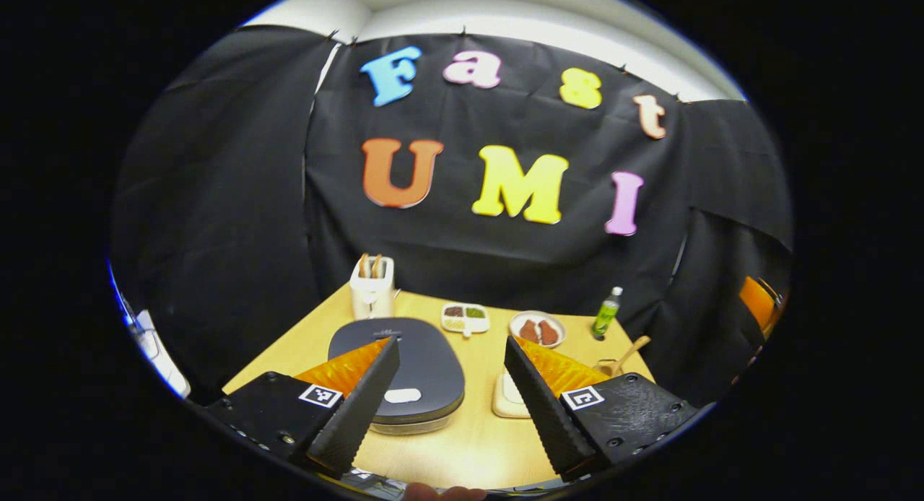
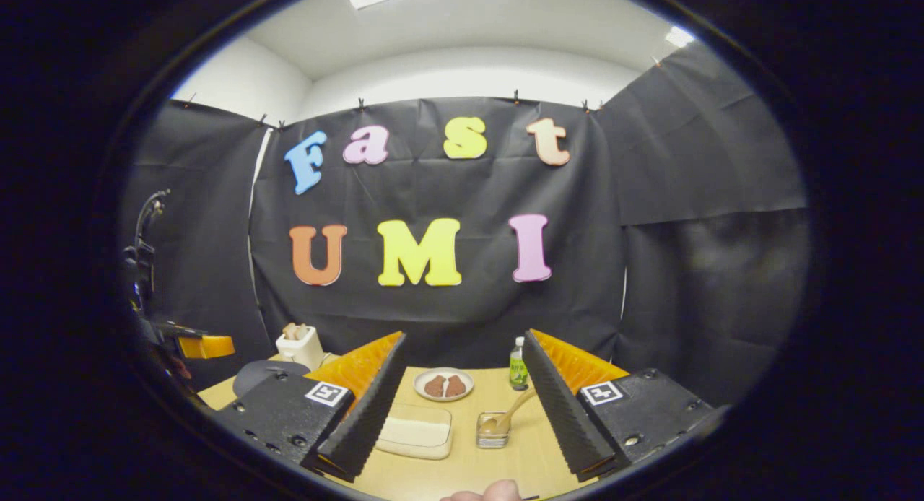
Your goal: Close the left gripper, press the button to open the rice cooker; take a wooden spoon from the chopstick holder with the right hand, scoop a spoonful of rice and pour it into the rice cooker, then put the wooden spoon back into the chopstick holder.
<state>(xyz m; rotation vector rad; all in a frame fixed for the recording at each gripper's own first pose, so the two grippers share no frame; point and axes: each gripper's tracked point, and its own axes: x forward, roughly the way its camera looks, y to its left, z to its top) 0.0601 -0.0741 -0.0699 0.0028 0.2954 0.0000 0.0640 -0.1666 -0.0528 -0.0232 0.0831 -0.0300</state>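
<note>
Both fingers of your left gripper (image 1: 451, 385) stand wide apart and hold nothing; between them, in the left gripper view, you see the rice cooker (image 1: 404, 367) with its dark lid closed and flat. The pale button (image 1: 403, 395) sits on the front part of the lid, just beside the tip of the finger on the left side of that view. Your gripper hangs above the wooden table (image 1: 462, 443) and does not touch the cooker.

Behind the cooker stands a white toaster (image 1: 372, 284) with two slices in it. To its right lie a small divided dish (image 1: 465, 317) and a plate (image 1: 537, 328) with two brown pieces of food. A green bottle (image 1: 606, 312) stands upright further right, near the black cloth wall. Just right of the cooker you see part of a pale shallow dish (image 1: 505, 400).

Your right gripper (image 2: 462, 407) is open too, its fingers well apart with nothing between the pads. In the right gripper view, the chopstick holder (image 2: 494, 429) stands on the table between the fingers, and the wooden spoon (image 2: 509, 413) leans in it, its handle tilted up to the right. The pale dish (image 2: 417, 430) lies just left of the holder; I cannot tell if there is rice in it. The plate (image 2: 443, 384) and the bottle (image 2: 517, 371) stand behind. At the far left of this view a part of the cooker lid (image 2: 263, 375) and the toaster (image 2: 299, 346) show.
</note>
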